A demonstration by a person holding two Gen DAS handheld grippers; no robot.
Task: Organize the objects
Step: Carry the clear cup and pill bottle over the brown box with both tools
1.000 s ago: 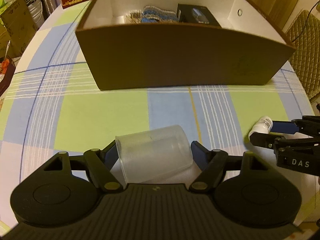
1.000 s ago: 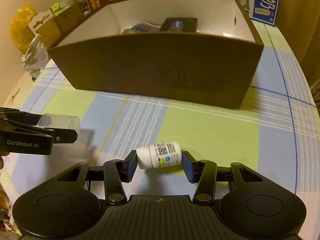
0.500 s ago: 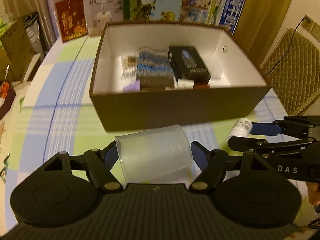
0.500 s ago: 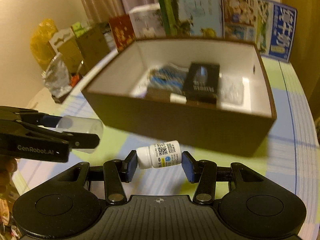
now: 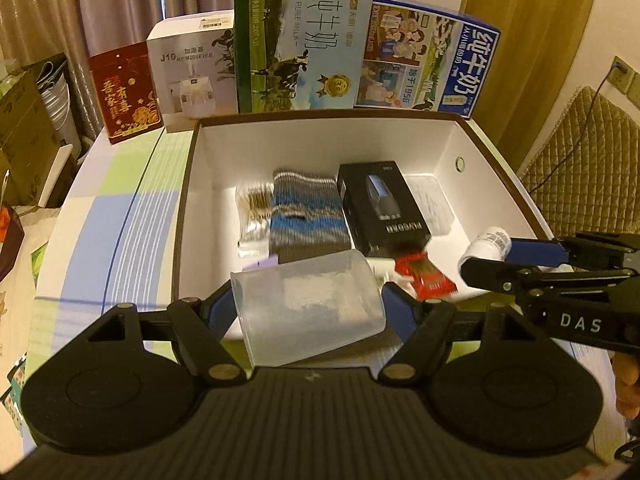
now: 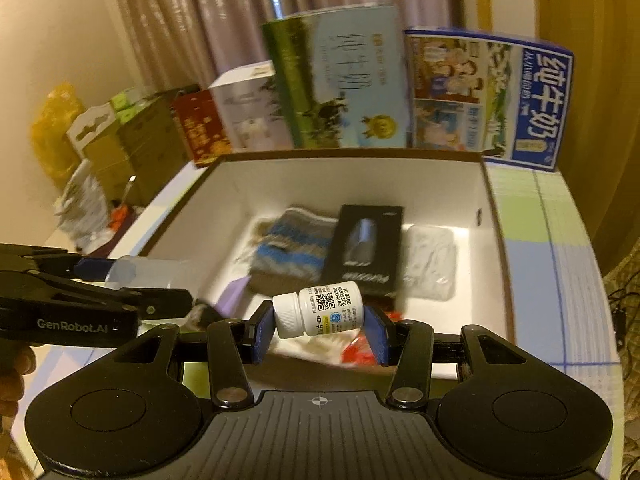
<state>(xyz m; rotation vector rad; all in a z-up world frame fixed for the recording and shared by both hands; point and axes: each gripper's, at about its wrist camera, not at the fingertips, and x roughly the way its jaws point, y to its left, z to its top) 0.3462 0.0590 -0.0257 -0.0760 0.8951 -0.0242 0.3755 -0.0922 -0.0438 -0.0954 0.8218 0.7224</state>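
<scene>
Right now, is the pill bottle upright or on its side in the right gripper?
On its side. The pill bottle lies horizontal in the right gripper, cap against the left pad, base against the right.

R gripper (image 6: 319, 326) clamping white pill bottle (image 6: 319, 314) sideways over brown box (image 6: 494, 216).
Box contents: striped knit item (image 6: 286, 246), black carton (image 6: 366, 248), clear pouch (image 6: 430, 262). L gripper (image 6: 168, 280) at left w/ clear cup (image 6: 144, 272).

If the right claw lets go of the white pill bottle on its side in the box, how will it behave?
The white pill bottle lies sideways in the right claw; being round, it would probably roll. It looks like rigid plastic, so it likely won't deform. The box walls should contain it.
</scene>
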